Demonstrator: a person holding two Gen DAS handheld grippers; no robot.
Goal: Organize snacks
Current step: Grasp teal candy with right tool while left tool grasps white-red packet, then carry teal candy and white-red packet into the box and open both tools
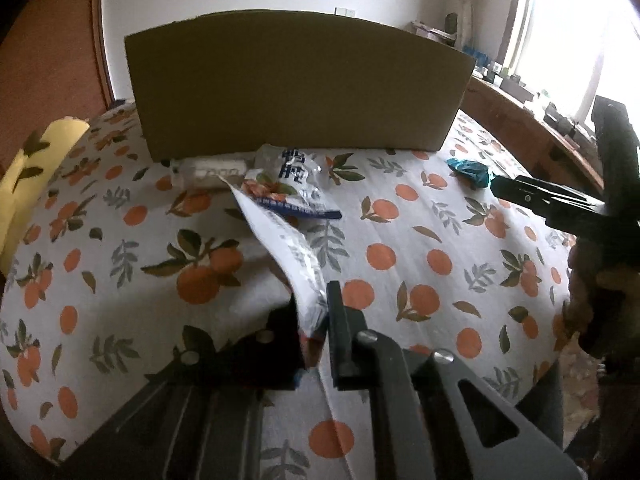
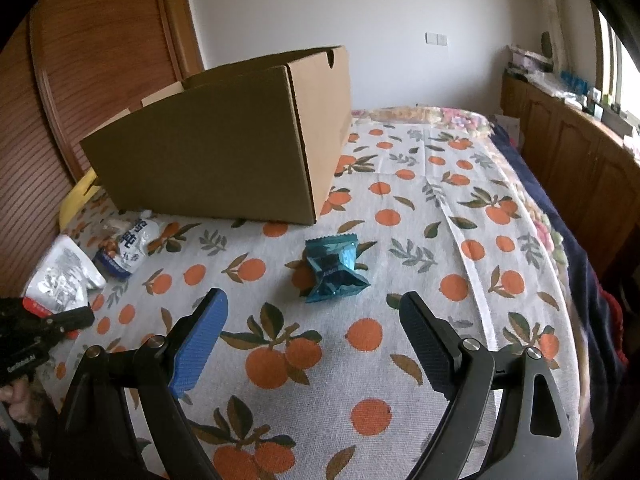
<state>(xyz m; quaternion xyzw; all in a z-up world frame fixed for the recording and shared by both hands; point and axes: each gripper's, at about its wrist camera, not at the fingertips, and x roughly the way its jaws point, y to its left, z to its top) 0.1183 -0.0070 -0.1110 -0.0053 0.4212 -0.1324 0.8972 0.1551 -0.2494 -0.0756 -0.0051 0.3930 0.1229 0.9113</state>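
The left gripper [image 1: 314,320] pinches a silver snack packet [image 1: 292,256] between nearly closed jaws, the right gripper [image 2: 312,340] gapes wide and empty over the orange-print bedspread [image 2: 400,264] beside wooden cabinets [image 2: 580,152], the teal snack packet [image 2: 334,268] lying just above its fingertips, below the cardboard box [image 2: 224,148].

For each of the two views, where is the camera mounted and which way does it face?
Left wrist: sits behind the left claw, facing the cardboard box across the orange-print cloth; its fingers pinch a silver snack packet; the right claw shows at the right edge.
Right wrist: sits behind the open right claw, facing the teal snack packet; the left claw shows at the left edge.
Shared: box, cloth, both packets, and a blue-and-white snack pouch.
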